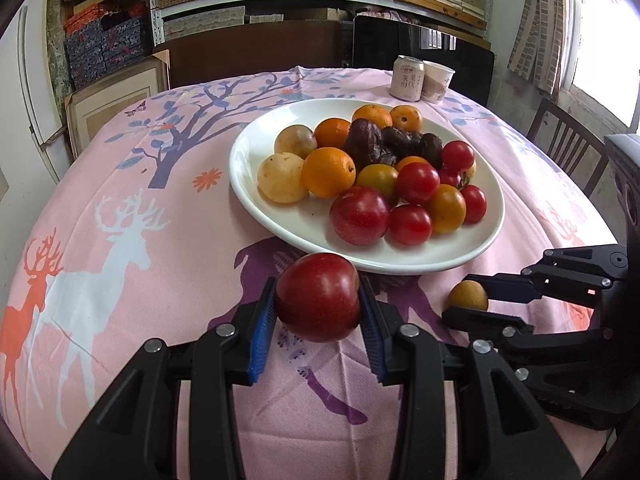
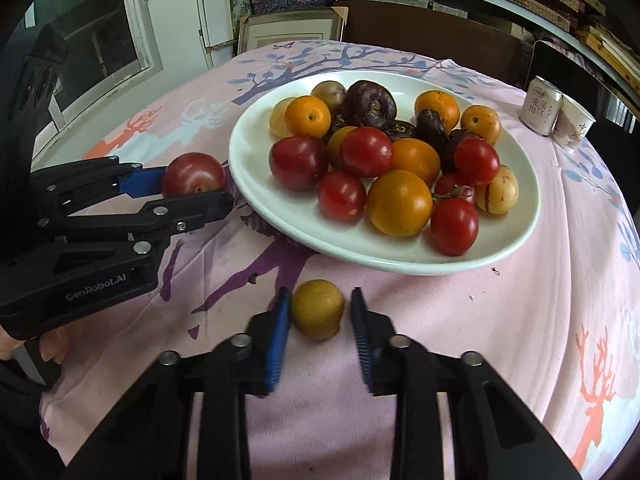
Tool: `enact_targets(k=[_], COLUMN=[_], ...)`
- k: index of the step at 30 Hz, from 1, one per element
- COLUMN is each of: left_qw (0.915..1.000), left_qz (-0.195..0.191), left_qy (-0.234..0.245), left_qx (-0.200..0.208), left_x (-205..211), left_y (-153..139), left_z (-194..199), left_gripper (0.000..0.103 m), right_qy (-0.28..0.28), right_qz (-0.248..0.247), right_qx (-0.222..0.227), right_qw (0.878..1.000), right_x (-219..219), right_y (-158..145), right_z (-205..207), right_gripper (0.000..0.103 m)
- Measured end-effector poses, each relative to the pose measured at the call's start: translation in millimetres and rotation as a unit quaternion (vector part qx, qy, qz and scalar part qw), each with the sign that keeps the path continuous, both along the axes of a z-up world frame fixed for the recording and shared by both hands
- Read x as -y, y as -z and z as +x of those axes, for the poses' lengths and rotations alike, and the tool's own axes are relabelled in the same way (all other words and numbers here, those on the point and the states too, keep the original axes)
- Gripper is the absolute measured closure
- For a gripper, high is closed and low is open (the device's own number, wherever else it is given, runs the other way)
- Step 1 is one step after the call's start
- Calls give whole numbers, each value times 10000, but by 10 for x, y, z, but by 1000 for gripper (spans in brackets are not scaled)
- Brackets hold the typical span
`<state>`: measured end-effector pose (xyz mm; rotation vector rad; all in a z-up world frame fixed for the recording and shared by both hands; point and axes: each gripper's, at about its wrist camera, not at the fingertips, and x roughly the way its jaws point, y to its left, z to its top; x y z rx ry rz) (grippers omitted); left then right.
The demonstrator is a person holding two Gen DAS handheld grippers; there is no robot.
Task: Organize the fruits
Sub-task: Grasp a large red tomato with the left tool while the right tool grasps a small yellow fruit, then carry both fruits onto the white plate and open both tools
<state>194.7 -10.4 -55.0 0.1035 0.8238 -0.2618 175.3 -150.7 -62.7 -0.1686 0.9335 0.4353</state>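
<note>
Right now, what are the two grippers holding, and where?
Left gripper pinches the red plum by its sides. Right gripper pinches the small yellow fruit by its sides.

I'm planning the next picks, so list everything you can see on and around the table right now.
plate: one, white, middle of table
red fruits: about six, red, near side of plate
orange fruits: about seven, orange to yellow, across plate
pale fruits: at least three, pale yellow, plate edges
dark fruits: several, dark brown, plate centre
can: one, pale, far table edge
paper cup: one, white, beside can
tablecloth: one, pink with deer print, covering table
chair: one, dark wood, beside table
red plum: one, dark red, off plate, held
yellow-brown fruit: one, on cloth before plate
left gripper: black, blue fingers clamping red plum
right gripper: black, blue fingers around yellow-brown fruit
</note>
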Motion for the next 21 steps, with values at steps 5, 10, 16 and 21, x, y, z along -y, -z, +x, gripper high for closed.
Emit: enact_targets(k=[5,10,16,21], left_qw=[9999,9986,9977,9981], left_qz=[-76,-383,-484,-378], left_qy=[67,233,273,204], left_qx=[50,268,400,440], left_x=[0,-21,36,150], left_y=[-36,-194,-487,-720], left_z=[-52,-191,-43,404], left_gripper=[65,65,65,65], right_qy=[38,319,802,920], right_qz=[338,819,1168,1384], right_qx=[141,388,848,1124], right_qw=[9993,9954,9863,9797], right_x=[153,575,1006,993], right_y=[-158,-413,-740,-839], right_z=[-155,-275,-17,371], right_gripper=[76,76,76,76])
